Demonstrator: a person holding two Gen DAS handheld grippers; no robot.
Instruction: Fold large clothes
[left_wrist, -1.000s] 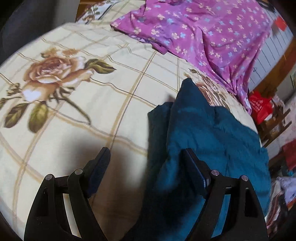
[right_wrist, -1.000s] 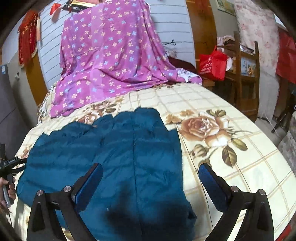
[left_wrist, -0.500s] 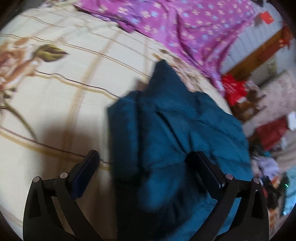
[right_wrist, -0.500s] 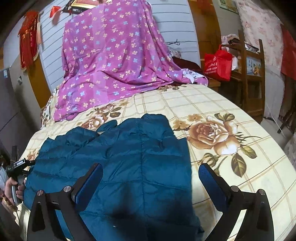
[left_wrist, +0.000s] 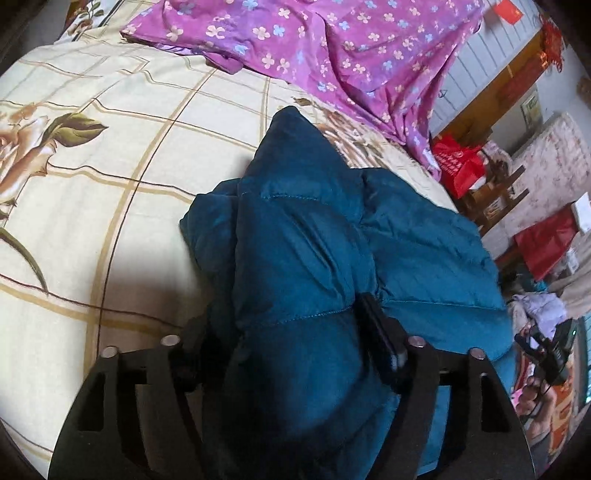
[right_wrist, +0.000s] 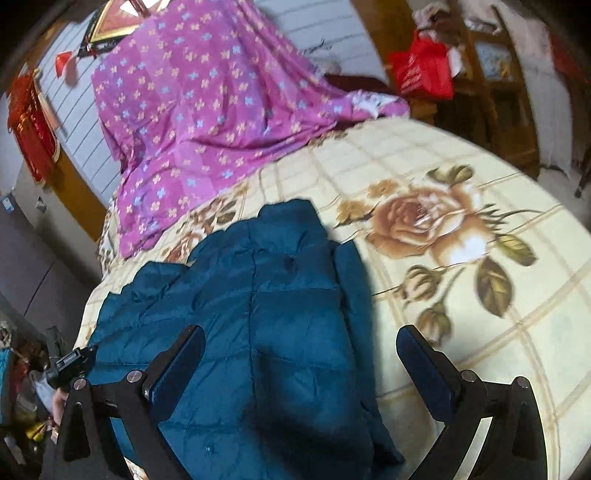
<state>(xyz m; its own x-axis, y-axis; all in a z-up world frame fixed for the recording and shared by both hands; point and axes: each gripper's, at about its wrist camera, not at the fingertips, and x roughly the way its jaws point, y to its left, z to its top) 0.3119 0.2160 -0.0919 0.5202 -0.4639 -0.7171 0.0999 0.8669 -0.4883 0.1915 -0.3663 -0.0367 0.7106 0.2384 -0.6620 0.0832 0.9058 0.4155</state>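
Observation:
A teal quilted down jacket (left_wrist: 317, 258) lies on a cream bedsheet with rose prints (left_wrist: 110, 155). My left gripper (left_wrist: 288, 332) is shut on a thick fold of the jacket, which bulges up between the fingers and hides the left fingertip. In the right wrist view the jacket (right_wrist: 258, 306) lies spread on the sheet (right_wrist: 498, 332). My right gripper (right_wrist: 301, 354) is open and empty above the jacket's near right part. The other hand-held gripper (right_wrist: 70, 365) shows at the jacket's left edge.
A purple floral sheet (left_wrist: 332, 55) drapes over the head of the bed (right_wrist: 207, 110). A red bag (right_wrist: 424, 70) and wooden furniture (right_wrist: 491, 85) stand beside the bed. Clutter and red items (left_wrist: 546, 243) lie off the bed's far side.
My left gripper has closed on a fold of the jacket and bunched it up. The right gripper stays open and has tilted and shifted over the jacket.

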